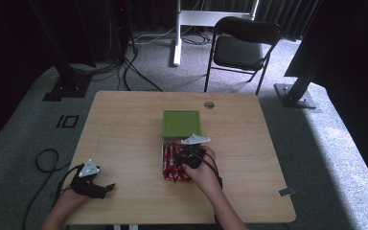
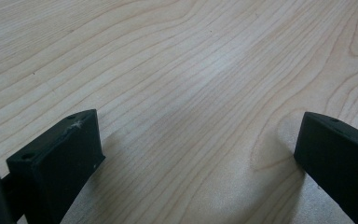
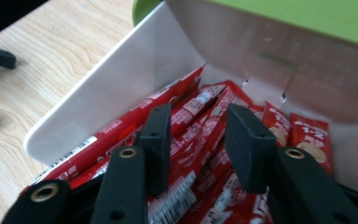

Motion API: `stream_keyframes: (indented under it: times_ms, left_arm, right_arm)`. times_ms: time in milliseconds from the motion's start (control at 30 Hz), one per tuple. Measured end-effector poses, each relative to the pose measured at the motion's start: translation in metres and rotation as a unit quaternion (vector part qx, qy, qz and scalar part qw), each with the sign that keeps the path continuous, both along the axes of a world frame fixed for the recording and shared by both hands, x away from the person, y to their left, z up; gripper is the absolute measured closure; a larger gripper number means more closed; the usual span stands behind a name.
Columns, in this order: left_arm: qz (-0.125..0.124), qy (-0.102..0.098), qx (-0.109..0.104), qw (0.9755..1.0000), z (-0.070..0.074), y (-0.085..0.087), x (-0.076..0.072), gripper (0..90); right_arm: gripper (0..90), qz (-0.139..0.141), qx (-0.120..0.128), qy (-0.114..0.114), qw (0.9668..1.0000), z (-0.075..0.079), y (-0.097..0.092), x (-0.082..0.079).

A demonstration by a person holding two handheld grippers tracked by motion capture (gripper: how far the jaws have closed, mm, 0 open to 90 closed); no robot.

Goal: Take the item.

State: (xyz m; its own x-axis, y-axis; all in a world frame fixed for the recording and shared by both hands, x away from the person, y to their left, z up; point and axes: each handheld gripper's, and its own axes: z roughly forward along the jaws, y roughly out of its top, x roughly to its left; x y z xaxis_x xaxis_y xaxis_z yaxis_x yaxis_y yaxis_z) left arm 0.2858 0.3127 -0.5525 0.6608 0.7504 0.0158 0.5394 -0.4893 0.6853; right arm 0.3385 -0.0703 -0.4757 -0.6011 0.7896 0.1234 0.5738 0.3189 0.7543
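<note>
Black tongs [image 1: 190, 155], grey three-cornered plates, trailing black cables, screw holes in jaws.

A box [image 1: 170, 143] sits near the middle of the tabletop [image 1: 124, 134], its raised lid [image 1: 182, 123] at the far side. Packets [image 3: 200, 135] lie in the box. The right hand-held gripper [image 3: 193, 140] hangs over them (jaws among the packets). The left hand-held gripper [image 1: 96, 184] rests at the near left edge, well apart. A chair [image 1: 242, 45] stands behind the table.
</note>
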Motion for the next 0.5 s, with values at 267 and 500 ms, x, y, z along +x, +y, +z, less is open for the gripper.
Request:
stream_keyframes:
  times_ms: [267, 500]
  left_arm:
    - [0.0, 0.0, 0.0, 1.0, 0.0, 0.0, 0.0, 1.6]
    - [0.0, 0.0, 0.0, 1.0, 0.0, 0.0, 0.0, 1.6]
  right_arm:
    - [64.1, -0.024, -0.021, 0.019, 0.9993, -0.012, 0.012, 0.004]
    - [82.7, -0.029, 0.0, 0.026, 0.9993, -0.007, 0.009, 0.004]
